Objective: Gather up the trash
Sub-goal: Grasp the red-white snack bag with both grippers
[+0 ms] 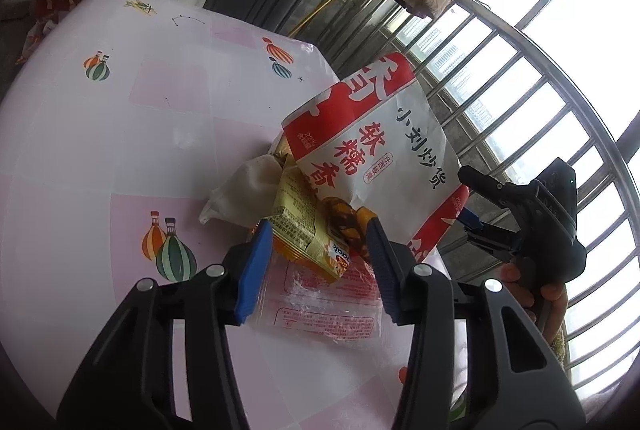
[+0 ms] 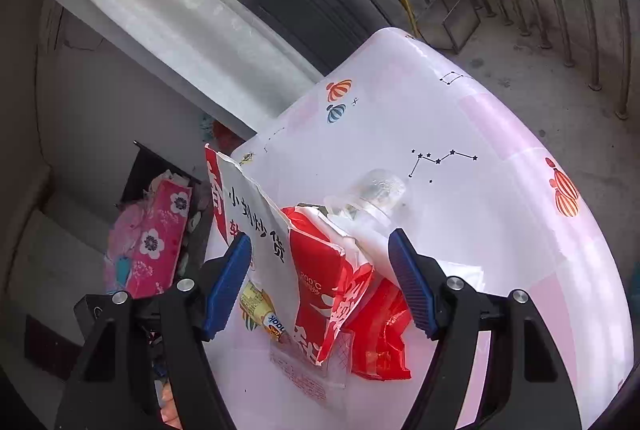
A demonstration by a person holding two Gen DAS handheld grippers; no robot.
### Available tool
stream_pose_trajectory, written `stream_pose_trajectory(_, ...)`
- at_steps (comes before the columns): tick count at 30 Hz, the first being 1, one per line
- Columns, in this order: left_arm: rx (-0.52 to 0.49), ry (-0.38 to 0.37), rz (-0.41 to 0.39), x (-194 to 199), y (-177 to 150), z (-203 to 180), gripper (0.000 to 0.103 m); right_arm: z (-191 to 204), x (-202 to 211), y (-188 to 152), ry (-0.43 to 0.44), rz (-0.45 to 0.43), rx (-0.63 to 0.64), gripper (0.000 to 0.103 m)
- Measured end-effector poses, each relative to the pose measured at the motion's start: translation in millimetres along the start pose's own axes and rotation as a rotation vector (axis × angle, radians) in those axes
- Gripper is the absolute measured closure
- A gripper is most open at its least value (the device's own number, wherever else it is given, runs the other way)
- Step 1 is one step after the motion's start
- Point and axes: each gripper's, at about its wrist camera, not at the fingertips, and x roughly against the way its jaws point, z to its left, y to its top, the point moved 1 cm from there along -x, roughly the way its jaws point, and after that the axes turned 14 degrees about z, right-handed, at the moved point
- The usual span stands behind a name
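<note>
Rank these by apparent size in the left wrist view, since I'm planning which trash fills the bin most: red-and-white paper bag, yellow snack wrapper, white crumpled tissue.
1. red-and-white paper bag, clearly largest.
2-3. yellow snack wrapper and white crumpled tissue look alike; each is partly hidden.

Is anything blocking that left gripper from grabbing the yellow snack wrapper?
Nothing visible does. The left gripper is open, with the yellow snack wrapper already between its fingers. The big red-and-white paper bag only leans over the wrapper's far end.
</note>
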Motion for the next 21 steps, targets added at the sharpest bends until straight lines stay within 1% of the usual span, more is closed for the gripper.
stream_pose_trajectory(4,-0.007,-0.02,0.03,-5.6,2.3,7.3,0.059,5.7,1.3,-2.5,-0.04,-0.01,-0.015,0.034)
stream_pose_trajectory(7,-0.003,-0.06,0.043,-5.7,5.7,11.9,0.059,7.5,2.1,-4.0,-0.059,-0.013,-0.034,0.035)
stream_pose_trajectory(11,-0.021,-0.064,0.047,-3.6,9.0,16.2,0.059,13.3,1.5,-1.7,-0.061,-0.019,-0.052,0.036)
stream_pose_trajectory(14,-0.014,-0.092,0.063,-3.0,11.2,22.2,0.059,22.4,-0.9,0.0,-0.056,-0.016,-0.051,0.036)
stream_pose_trajectory(18,0.007,-0.082,0.082,-2.4,11.8,28.1,0.059,33.9,-5.7,2.7,-0.033,0.012,-0.054,0.036)
stream_pose_trajectory(21,0.001,-0.062,0.06,1.1,7.2,29.5,0.059,44.5,-11.8,4.7,-0.04,0.046,-0.012,0.036)
